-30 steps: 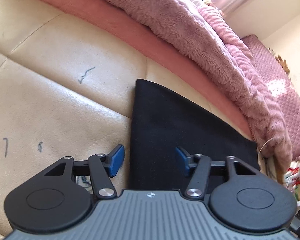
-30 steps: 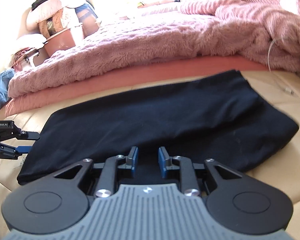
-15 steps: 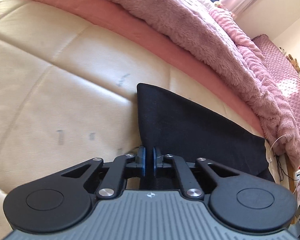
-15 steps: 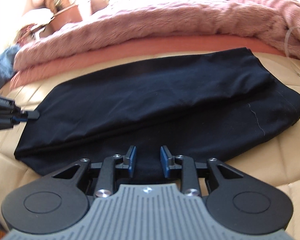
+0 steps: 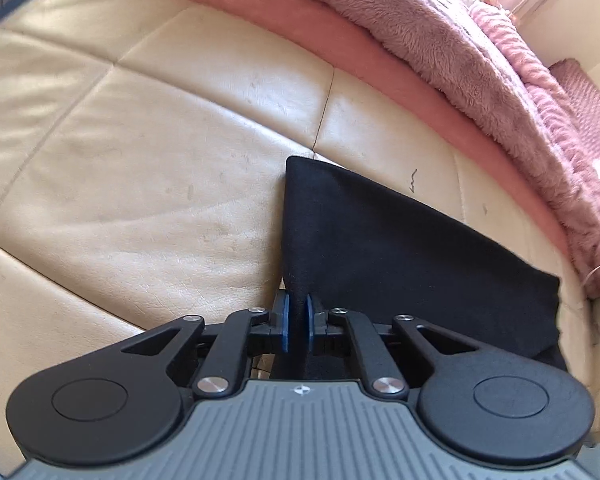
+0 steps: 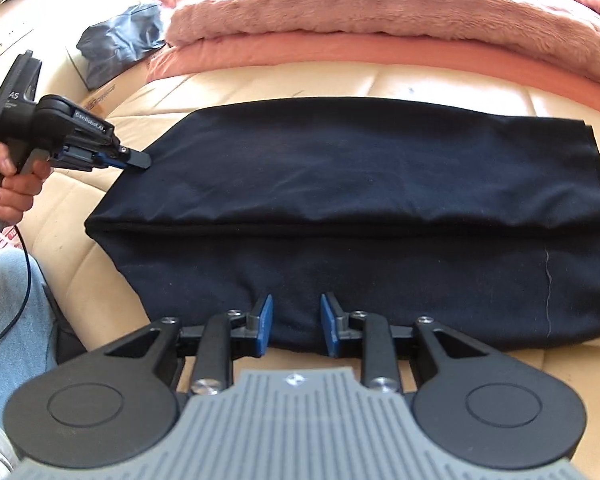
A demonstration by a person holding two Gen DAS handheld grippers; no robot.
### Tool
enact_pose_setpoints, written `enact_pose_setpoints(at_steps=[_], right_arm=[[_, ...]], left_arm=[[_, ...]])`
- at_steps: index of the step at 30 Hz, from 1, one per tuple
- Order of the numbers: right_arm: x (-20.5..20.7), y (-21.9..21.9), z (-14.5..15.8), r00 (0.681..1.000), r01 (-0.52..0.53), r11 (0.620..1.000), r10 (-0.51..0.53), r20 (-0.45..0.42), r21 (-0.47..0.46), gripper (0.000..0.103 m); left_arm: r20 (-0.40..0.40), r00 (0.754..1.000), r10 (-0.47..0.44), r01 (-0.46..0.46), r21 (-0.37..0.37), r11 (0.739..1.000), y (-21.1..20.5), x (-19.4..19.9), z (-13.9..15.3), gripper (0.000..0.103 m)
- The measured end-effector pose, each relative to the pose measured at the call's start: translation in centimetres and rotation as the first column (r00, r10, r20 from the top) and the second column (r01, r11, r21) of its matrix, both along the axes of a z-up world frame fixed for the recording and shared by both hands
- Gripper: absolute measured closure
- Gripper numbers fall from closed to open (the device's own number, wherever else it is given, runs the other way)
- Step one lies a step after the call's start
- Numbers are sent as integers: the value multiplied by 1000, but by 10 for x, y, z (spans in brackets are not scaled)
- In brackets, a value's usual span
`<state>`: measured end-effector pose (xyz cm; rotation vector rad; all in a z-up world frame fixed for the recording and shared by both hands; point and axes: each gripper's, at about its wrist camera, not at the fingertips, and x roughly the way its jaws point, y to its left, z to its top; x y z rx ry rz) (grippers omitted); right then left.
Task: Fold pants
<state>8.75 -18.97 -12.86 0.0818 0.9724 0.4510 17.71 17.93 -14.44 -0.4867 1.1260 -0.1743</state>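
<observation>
The black pants (image 6: 364,200) lie folded lengthwise on the beige leather cushion (image 6: 100,280). In the left wrist view the pants (image 5: 400,248) stretch away to the right. My left gripper (image 5: 297,322) is shut on the pants' near corner, cloth pinched between the blue pads. It also shows in the right wrist view (image 6: 140,159), at the pants' left end. My right gripper (image 6: 296,324) is open, its blue pads astride the pants' near edge at mid-length, with cloth between them.
A pink fleece blanket (image 6: 380,4) and a salmon sheet (image 6: 340,52) lie behind the pants. A blue cloth bundle (image 6: 120,44) lies at the far left. The person's jeans-clad leg (image 6: 8,320) is at the near left. The beige cushion (image 5: 140,160) spreads left of the pants.
My left gripper closed on the pants' corner and now holds it. My right gripper has opened a little wider at the near edge. The right view has swung leftward.
</observation>
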Motion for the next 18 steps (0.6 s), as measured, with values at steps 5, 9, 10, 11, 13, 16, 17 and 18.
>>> enact_pose_setpoints(at_steps=[5, 9, 10, 11, 13, 16, 17, 18], right_arm=[[7, -15, 7, 999, 34, 999, -34, 16, -10, 79], [17, -24, 19, 997, 62, 997, -60, 42, -39, 81], [24, -23, 21, 997, 61, 997, -58, 45, -50, 83], [30, -23, 22, 997, 59, 996, -56, 50, -62, 86], [45, -22, 25, 997, 54, 995, -50, 62, -78, 87], [68, -15, 28, 997, 37, 994, -30, 77, -98, 92], [76, -12, 28, 996, 30, 994, -21, 84, -104, 93], [83, -10, 27, 996, 22, 994, -12, 88, -109, 94]], left_arm=[[-33, 999, 24, -29, -160, 987, 28, 7, -19, 70], [-18, 1000, 10, -15, -274, 962, 33, 7, -31, 58], [-13, 1000, 1, -5, -273, 962, 30, 6, -32, 55], [6, 1000, 0, 2, -267, 964, 27, 4, -31, 53], [21, 1000, 15, -8, -281, 960, 27, 1, -32, 52], [12, 998, 67, -59, -319, 946, 32, 0, -34, 64], [5, 996, 86, -81, -301, 950, 33, -1, -33, 74], [4, 996, 94, -89, -283, 955, 32, 0, -31, 88]])
